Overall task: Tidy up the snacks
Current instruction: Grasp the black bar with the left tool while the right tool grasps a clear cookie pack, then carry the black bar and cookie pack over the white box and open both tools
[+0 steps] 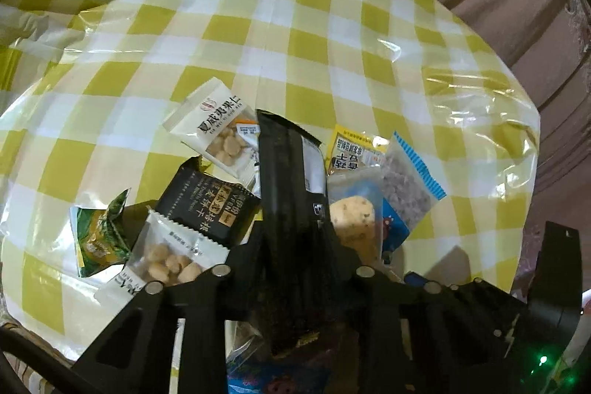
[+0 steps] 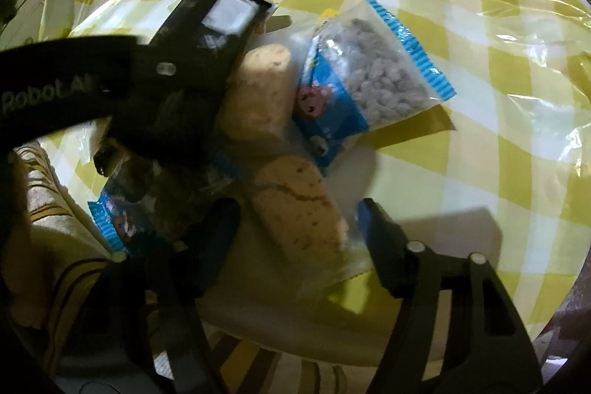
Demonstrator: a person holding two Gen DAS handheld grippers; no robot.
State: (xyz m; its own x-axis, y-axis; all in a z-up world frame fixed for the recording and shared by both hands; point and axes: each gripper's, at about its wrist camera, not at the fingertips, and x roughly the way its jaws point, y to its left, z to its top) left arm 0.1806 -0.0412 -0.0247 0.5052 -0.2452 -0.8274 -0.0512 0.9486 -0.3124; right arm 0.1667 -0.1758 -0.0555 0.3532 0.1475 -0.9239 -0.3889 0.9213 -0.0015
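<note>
Left gripper (image 1: 291, 239) clamped on long black packet (image 1: 284, 180), lifted above snack pile for sorting. Right gripper (image 2: 295, 220) spread wide, straddling clear-wrapped biscuit (image 2: 299, 205) beside that packet, ready to pinch.

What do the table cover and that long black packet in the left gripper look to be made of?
Table cover: looks like thin glossy plastic film over a yellow check print; it wrinkles and throws bright glare. Black packet: probably matte plastic or foil wrap with a white label, pinched at its edges by the left gripper.
</note>
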